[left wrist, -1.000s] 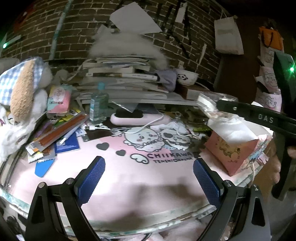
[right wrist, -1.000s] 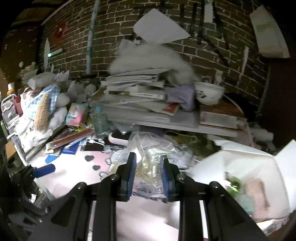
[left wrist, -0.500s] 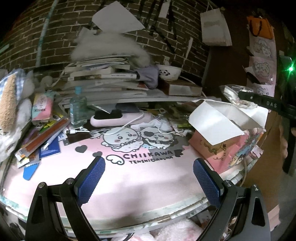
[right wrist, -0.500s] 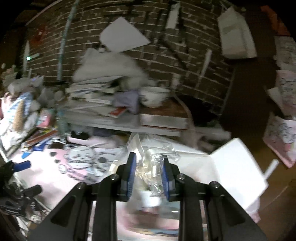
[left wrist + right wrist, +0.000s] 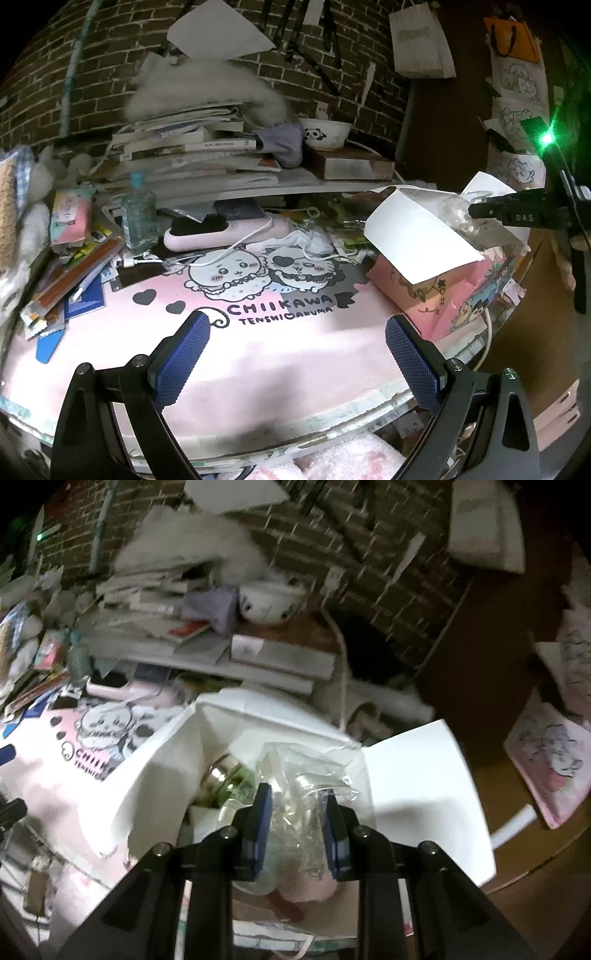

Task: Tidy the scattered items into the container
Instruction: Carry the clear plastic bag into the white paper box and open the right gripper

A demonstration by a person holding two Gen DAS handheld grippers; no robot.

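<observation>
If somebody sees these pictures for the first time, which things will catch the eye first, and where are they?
First, the right gripper, jaws shut on a crumpled clear plastic bag, held over the open pink box at the table's right edge. Next, the pink cartoon mat in the middle, with the open left gripper above its near edge. Behind, a leaning stack of books stands against the brick wall.

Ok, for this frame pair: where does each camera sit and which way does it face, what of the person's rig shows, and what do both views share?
Left wrist: sits on the left gripper, low at the desk edge, facing across the pink mat toward the brick wall; its open blue pads show, and the right gripper enters at right.
Right wrist: sits on the right gripper, angled down into the open pink box; its pads pinch a clear plastic bag.
Shared: the box, the mat, the panda bowl.
</observation>
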